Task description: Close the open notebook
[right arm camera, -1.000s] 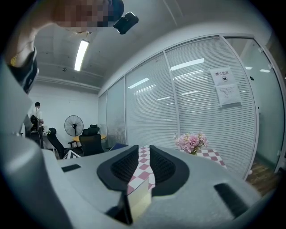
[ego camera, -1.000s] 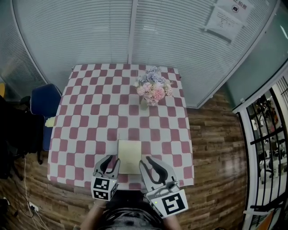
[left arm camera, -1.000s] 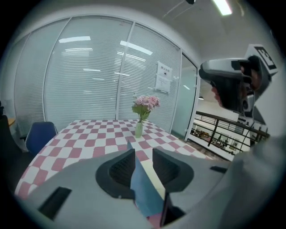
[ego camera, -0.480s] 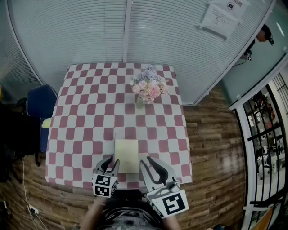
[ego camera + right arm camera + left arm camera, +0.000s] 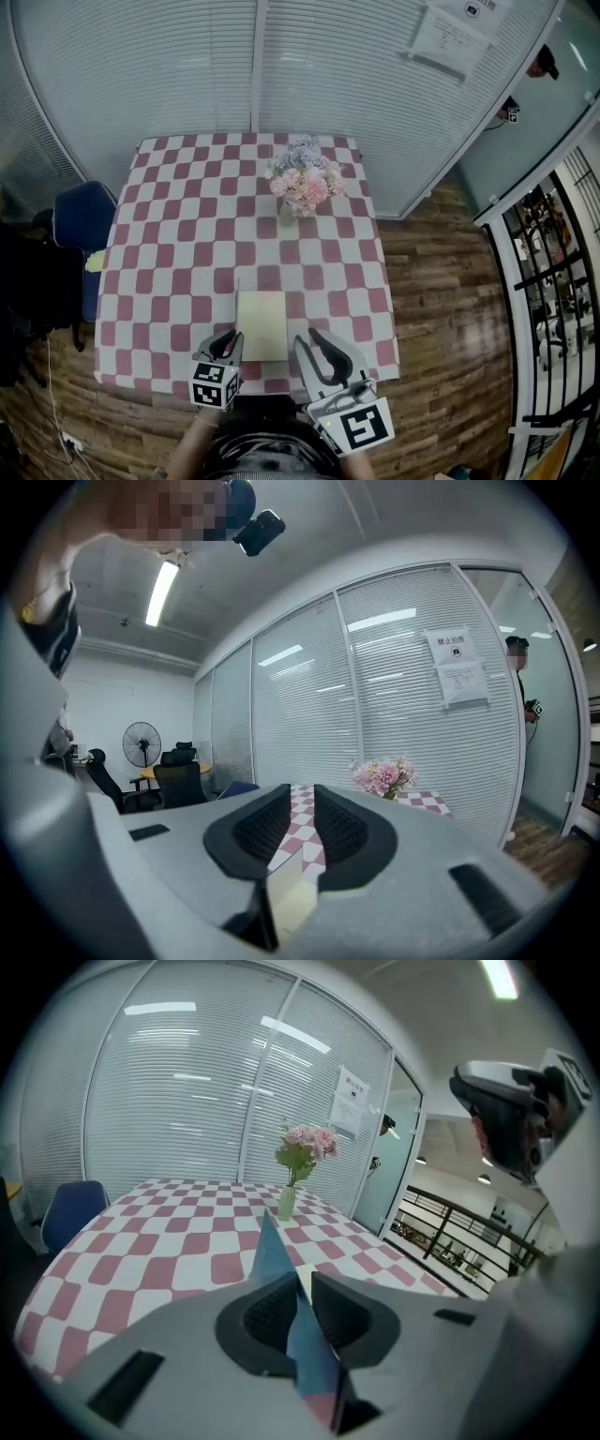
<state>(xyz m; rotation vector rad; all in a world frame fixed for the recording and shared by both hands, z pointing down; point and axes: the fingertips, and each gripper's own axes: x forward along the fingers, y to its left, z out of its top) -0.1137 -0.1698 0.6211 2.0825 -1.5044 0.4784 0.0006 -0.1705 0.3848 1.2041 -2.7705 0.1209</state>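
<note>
Item: open notebook with pale yellow pages [image 5: 262, 324], lying flat near the front edge of the bench under a pink-and-white checked cloth [image 5: 169, 281]. Its thin blue cover [image 5: 272, 1246] stood upright along the left side. Left gripper [image 5: 225, 341]: jaws closing with that cover between them, pads not quite pinching it as far as I could judge. Right gripper [image 5: 303, 803]: jaws a little apart, empty, just right of the page. Handling, by my reckoning: grip the cover near its free edge, swing it rightward over the pages, release low. Clearances: bench edge just beneath both grippers; glass vase of pink flowers [image 5: 302, 185] well beyond; open cloth either side.
</note>
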